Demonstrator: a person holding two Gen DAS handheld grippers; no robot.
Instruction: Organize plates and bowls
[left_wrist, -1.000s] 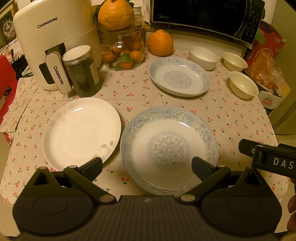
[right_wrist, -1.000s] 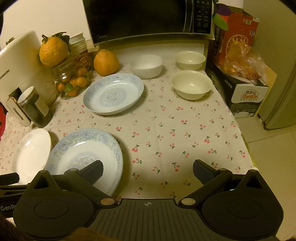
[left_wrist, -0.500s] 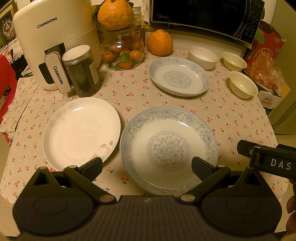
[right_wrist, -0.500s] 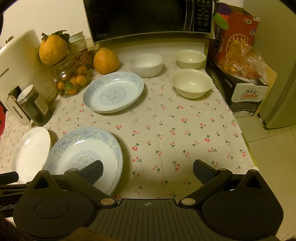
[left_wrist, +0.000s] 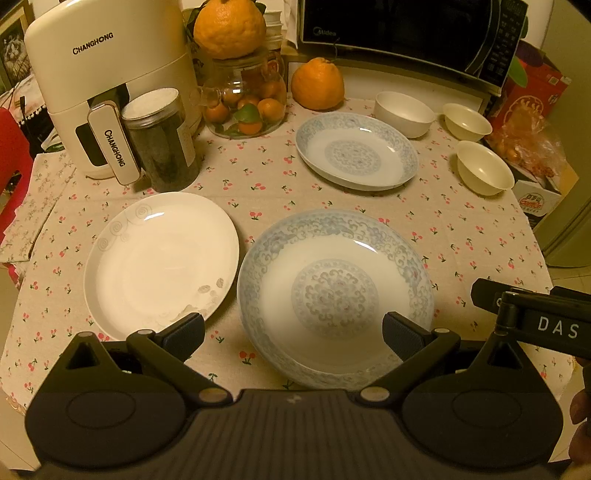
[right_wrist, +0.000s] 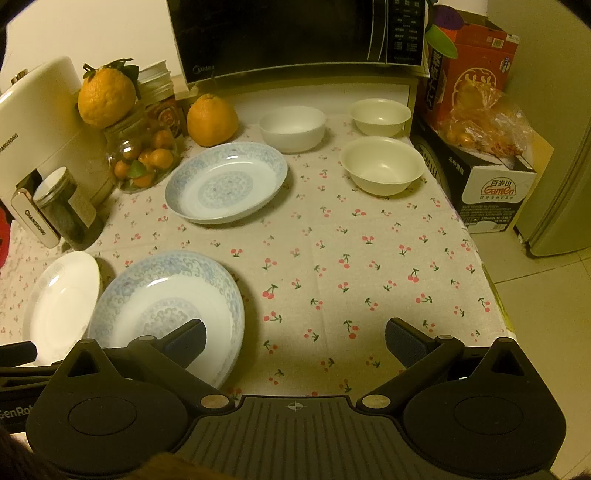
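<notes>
The big blue-patterned plate (left_wrist: 334, 295) is lying flat on the desk (right_wrist: 369, 266) at its front edge, serving here as the landmark; the plain white plate (left_wrist: 160, 260) is sitting just beside it on the left, and the smaller blue-patterned plate (left_wrist: 356, 151) is resting well behind it. Three bowls (right_wrist: 382, 164) are sitting apart behind and to the right of it, none nested yet, so nothing is stacked. The left claw (left_wrist: 293, 330) is hovering over the big plate's near rim, spread wide and gripping nothing, probably lining up to lift it. The right claw (right_wrist: 295, 338) is hanging right of that plate over bare cloth, likewise spread and empty.
</notes>
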